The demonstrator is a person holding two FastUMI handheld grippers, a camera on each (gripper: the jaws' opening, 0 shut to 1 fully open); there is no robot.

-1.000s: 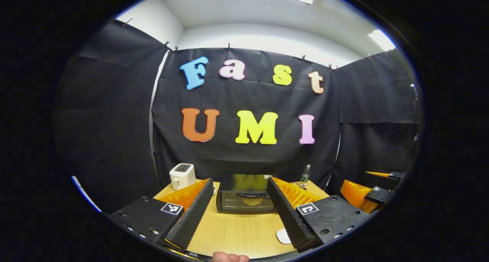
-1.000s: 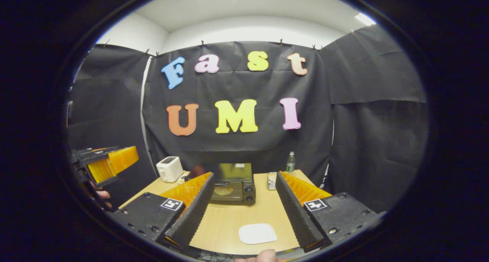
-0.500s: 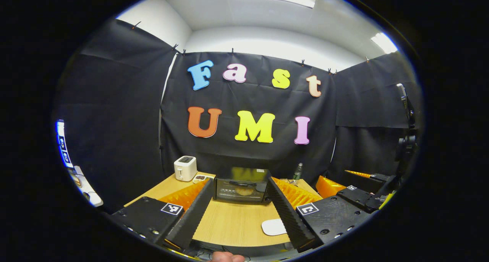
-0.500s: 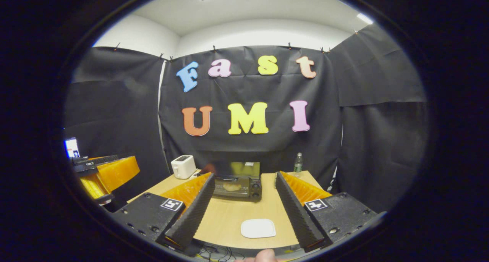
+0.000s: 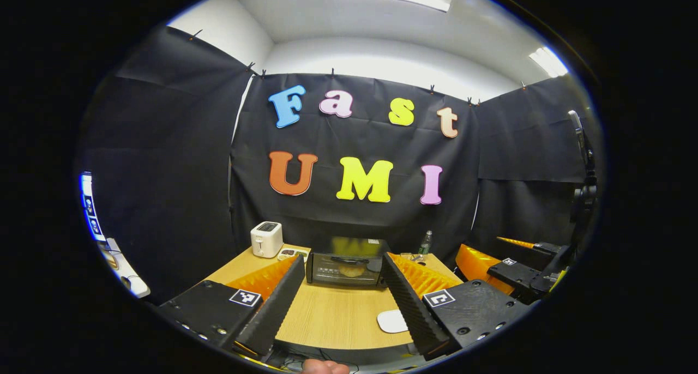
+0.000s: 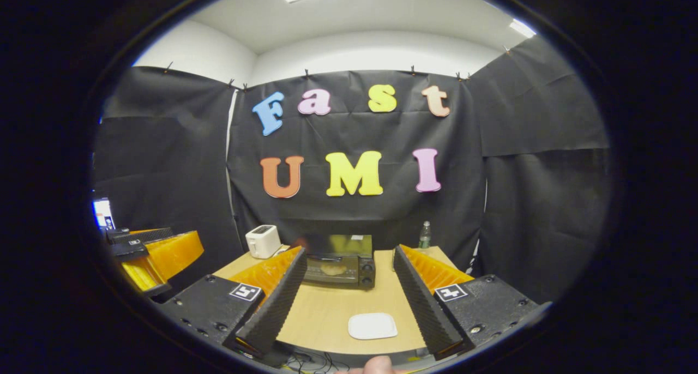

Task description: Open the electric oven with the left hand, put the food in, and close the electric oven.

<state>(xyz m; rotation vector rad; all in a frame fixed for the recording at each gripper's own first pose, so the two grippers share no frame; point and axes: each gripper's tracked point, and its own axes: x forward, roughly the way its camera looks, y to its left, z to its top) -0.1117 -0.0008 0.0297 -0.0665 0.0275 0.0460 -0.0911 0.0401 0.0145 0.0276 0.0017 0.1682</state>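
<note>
In the left gripper view the left gripper [image 5: 342, 303] is spread wide above the table [image 5: 332, 319], holding nothing; the oven [image 5: 344, 267] sits shut at the far edge, food [image 5: 351, 271] inside. In the right gripper view the right gripper [image 6: 349, 300] is spread too, a white plate [image 6: 372, 326] between its fingers, oven [image 6: 341, 265] beyond

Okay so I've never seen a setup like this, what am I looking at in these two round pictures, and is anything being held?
A person holds a two-finger gripper in each hand, and a camera rides on each one. The left gripper shows at the bottom of the left gripper view, the right gripper at the bottom of the right gripper view. Both are open and hold nothing. Ahead is a wooden table. On it stand a small electric oven, door closed, with food visible behind the glass, a white toaster, a bottle and an empty white plate.
</note>
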